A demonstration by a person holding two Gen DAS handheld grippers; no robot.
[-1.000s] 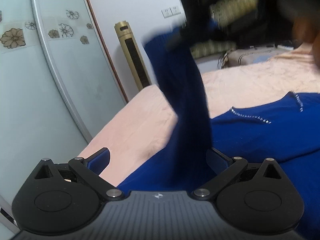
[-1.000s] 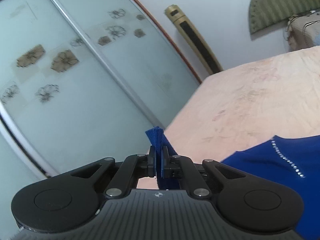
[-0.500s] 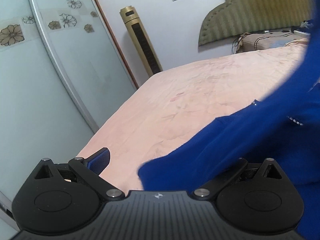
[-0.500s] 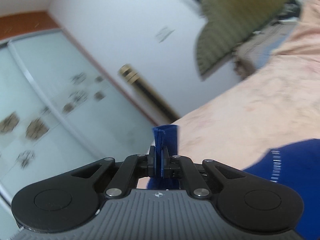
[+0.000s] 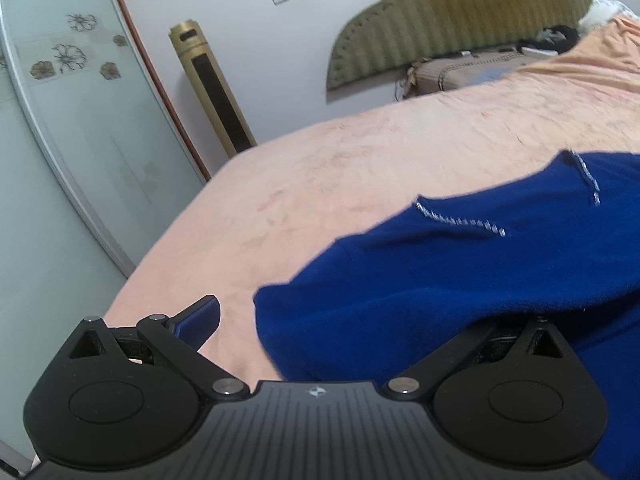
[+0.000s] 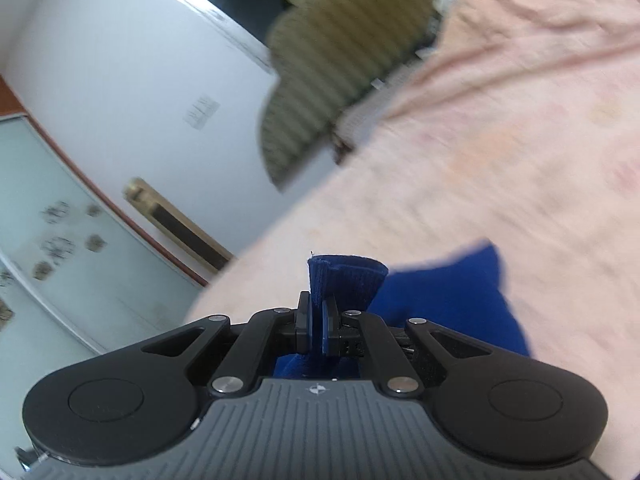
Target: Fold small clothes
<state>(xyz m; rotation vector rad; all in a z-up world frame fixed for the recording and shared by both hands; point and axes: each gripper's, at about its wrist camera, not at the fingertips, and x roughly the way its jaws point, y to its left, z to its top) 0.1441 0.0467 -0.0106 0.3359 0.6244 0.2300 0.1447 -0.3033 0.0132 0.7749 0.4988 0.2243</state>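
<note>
Two wrist views, taken in turn.

Left wrist: left tool (image 5: 352,320) spread wide, released, nothing pinched. Only the left finger (image 5: 198,318) showing, a flat blue pad on a black link; the right one buried under cloth. Blue garment (image 5: 460,280) of soft, fuzzy knit, lying on the bed (image 5: 340,184) and draped over the tool's right side, its rounded lower-left edge ending between the two fingers. Row of small silvery studs (image 5: 460,222) along a seam, a second short row farther right. Bed cover peach-pink, plush, faintly mottled. Behind: ribbed olive headboard (image 5: 440,16) with a scalloped edge, slim gold tower fan (image 5: 212,88), frosted sliding door (image 5: 72,128) with flower decals.

Right wrist: blurred by motion. Right tool (image 6: 318,326) clenched on a ribbed edge of the blue garment (image 6: 448,304), pads pressed together with the fold standing up just past the tips; rest of the cloth trailing to the right and below, over the pink bed. Headboard and fan tilted and smeared behind.
</note>
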